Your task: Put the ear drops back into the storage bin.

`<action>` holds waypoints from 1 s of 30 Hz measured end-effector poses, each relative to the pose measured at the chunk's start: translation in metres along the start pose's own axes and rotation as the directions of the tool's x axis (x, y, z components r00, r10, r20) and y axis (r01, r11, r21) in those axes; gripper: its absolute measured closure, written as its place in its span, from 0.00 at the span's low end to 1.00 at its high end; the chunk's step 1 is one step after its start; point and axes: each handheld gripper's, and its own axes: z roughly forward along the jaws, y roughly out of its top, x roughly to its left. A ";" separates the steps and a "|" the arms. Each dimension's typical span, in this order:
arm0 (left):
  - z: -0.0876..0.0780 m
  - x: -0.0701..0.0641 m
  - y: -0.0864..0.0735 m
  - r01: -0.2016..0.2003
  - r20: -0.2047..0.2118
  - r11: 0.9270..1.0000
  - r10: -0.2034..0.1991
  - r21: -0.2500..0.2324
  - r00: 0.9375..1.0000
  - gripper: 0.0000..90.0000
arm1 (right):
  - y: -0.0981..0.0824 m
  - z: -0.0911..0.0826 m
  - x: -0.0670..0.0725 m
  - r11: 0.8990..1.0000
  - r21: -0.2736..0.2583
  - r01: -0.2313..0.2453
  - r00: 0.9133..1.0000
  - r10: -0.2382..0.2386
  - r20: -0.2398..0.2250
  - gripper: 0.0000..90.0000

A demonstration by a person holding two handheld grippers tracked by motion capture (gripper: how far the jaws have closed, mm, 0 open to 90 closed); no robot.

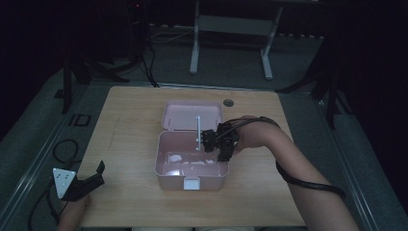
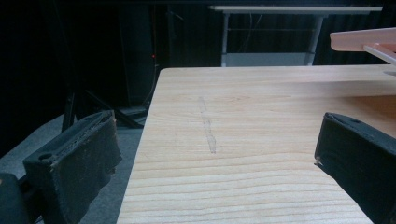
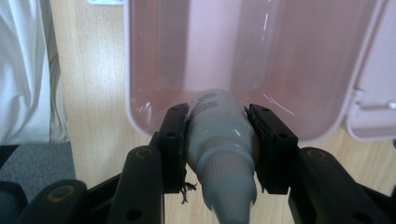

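I have the right tool (image 3: 219, 144) clenched on a small white bottle (image 3: 219, 126), jaws pressing its two sides just below the ribbed cap. In the right gripper view the bottle's long axis runs straight along the tool: cap end back toward my hand, base pointing forward into the open pink box (image 3: 233, 56). From the high view the right tool (image 1: 217, 140) hangs over the box's (image 1: 190, 180) right rim, about mid-depth on the tabletop (image 1: 130, 125), with the lid (image 1: 192, 115) laid open on the far side. So the bottle sits at the rim with the box's hollow directly ahead of its base; I judge the coming move is a short push left and down along that same axis to lay it inside, where a few pale things I cannot make out already lie. The left tool (image 1: 91, 179) rests released at the near left corner, jaws spread over bare wood in its own view (image 2: 210, 163), well apart from the box, so the right hand is the nearer one.
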 end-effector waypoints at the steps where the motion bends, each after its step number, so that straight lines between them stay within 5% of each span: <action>1: 0.000 0.000 0.000 0.001 0.000 1.000 -0.001 -0.001 1.000 0.00 | 0.002 0.007 -0.001 1.000 -0.002 -0.006 1.000 0.006 -0.010 0.66; 10: 0.000 0.000 0.000 0.001 0.001 1.000 -0.001 -0.003 1.000 0.00 | 0.007 0.052 -0.009 0.999 0.015 -0.032 0.998 0.033 -0.058 0.66; 20: 0.000 -0.001 0.000 -0.006 0.004 1.000 0.006 0.001 1.000 0.00 | 0.015 0.082 -0.013 0.999 -0.004 -0.039 0.997 0.038 -0.066 0.66; 25: 0.000 0.000 0.000 -0.005 0.004 1.000 0.005 -0.001 1.000 0.00 | 0.021 0.094 -0.011 1.000 0.010 -0.014 0.997 0.015 -0.070 0.66; 30: 0.000 -0.001 0.000 -0.007 0.005 1.000 0.007 0.000 1.000 0.00 | 0.023 0.105 -0.014 0.999 0.035 -0.037 0.997 0.039 -0.062 0.66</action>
